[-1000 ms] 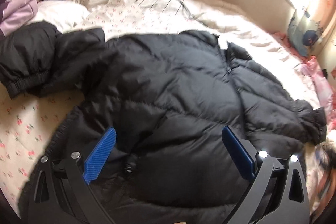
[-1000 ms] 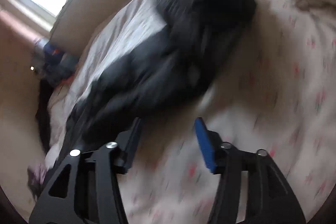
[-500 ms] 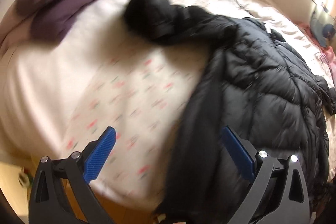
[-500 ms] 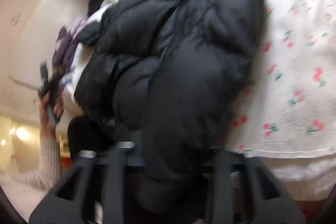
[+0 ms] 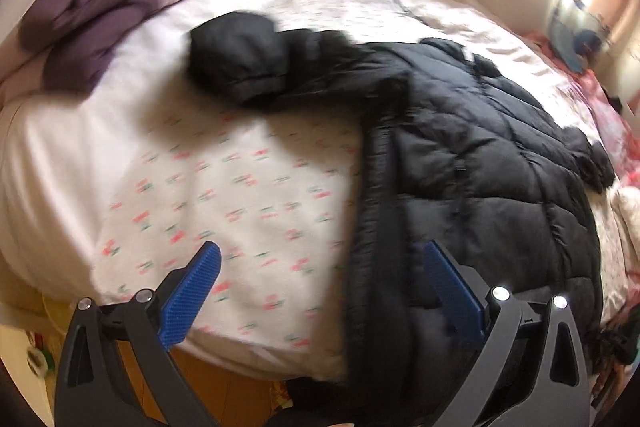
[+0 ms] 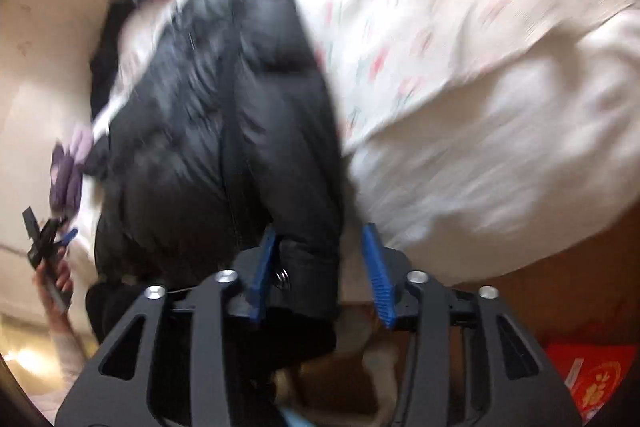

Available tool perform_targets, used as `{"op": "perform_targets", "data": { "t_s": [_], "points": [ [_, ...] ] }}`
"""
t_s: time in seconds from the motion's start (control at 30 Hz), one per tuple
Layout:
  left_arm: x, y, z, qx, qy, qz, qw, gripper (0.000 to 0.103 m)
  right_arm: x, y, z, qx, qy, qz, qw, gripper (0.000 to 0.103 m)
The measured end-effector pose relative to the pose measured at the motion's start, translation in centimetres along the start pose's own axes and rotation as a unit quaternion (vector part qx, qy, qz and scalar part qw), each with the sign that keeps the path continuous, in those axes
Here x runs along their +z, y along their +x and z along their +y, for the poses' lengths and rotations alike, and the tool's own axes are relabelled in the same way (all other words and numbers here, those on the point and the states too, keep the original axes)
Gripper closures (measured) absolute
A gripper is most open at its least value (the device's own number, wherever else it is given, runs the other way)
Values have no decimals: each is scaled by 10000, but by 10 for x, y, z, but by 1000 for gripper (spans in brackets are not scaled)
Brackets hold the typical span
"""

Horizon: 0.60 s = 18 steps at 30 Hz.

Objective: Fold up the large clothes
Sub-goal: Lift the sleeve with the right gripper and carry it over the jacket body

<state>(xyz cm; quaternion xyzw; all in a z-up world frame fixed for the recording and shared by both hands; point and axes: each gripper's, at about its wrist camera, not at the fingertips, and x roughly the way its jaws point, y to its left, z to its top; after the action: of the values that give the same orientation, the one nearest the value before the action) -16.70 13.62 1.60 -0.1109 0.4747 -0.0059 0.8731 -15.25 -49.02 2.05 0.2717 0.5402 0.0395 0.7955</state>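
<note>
The black coat (image 5: 480,163) lies on the bed (image 5: 240,187). Left claw (image 5: 320,283) apart. Right claw (image 6: 320,267) apart around the blurry coat hem (image 6: 308,279).

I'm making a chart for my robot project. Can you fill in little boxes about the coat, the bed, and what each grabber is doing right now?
coat: black puffer jacket spread on the bed, its hem hanging over the near edge
bed: floral sheet
other clothes: purple pile at the bed's far left corner
left gripper: open, empty, hovering over the jacket's edge
right gripper: open, jaws either side of the jacket hem, not clamped
folding: not yet started
</note>
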Motion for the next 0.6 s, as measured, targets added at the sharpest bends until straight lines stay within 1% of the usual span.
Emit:
{"op": "perform_targets", "data": {
  "t_s": [0.03,0.07,0.13,0.17,0.2,0.23,0.27,0.3,0.37,0.4,0.47,0.5,0.53,0.57,0.6],
  "points": [
    [5,2,-16,-67,121,-28,9999,6,4,-9,4,24,-52,-295,9995,43],
    [9,4,-31,-113,218,-52,9997,6,14,-18,5,117,-66,-509,9986,33],
    [17,11,-66,-255,412,-96,9988,6,41,-29,9,446,82,-882,9951,22],
    [20,13,-82,-321,471,-115,9983,6,60,-35,5,613,226,-1043,9924,21],
    [22,18,-97,-392,516,-164,9978,6,83,-40,-3,841,473,-1313,9866,19],
    [26,24,-118,-477,562,-300,9968,6,103,-43,-14,1073,708,-1550,9795,18],
    [29,25,-131,-495,586,-370,9964,6,111,-57,-30,1266,912,-1716,9727,18],
    [32,30,-145,-509,607,-453,9958,6,140,-57,-53,1449,1269,-1927,9622,18],
    [40,43,-172,-620,599,-622,9943,6,192,-41,-80,1611,1815,-2202,9448,18],
    [45,48,-182,-672,586,-677,9937,6,209,-45,-113,1652,2015,-2296,9378,18],
    [57,61,-202,-764,591,-783,9922,6,246,-33,-134,1646,2298,-2383,9291,18],
    [63,67,-210,-793,647,-820,9914,6,270,-20,-146,1635,2468,-2452,9232,18],
    [71,73,-218,-787,740,-889,9902,6,288,-9,-156,1636,2628,-2521,9169,18],
    [78,78,-221,-724,793,-957,9896,6,300,-10,-174,1691,2757,-2557,9110,18],
    [87,85,-223,-641,807,-1052,9891,6,315,-4,-193,1820,2945,-2614,9010,18]
  ]
}}
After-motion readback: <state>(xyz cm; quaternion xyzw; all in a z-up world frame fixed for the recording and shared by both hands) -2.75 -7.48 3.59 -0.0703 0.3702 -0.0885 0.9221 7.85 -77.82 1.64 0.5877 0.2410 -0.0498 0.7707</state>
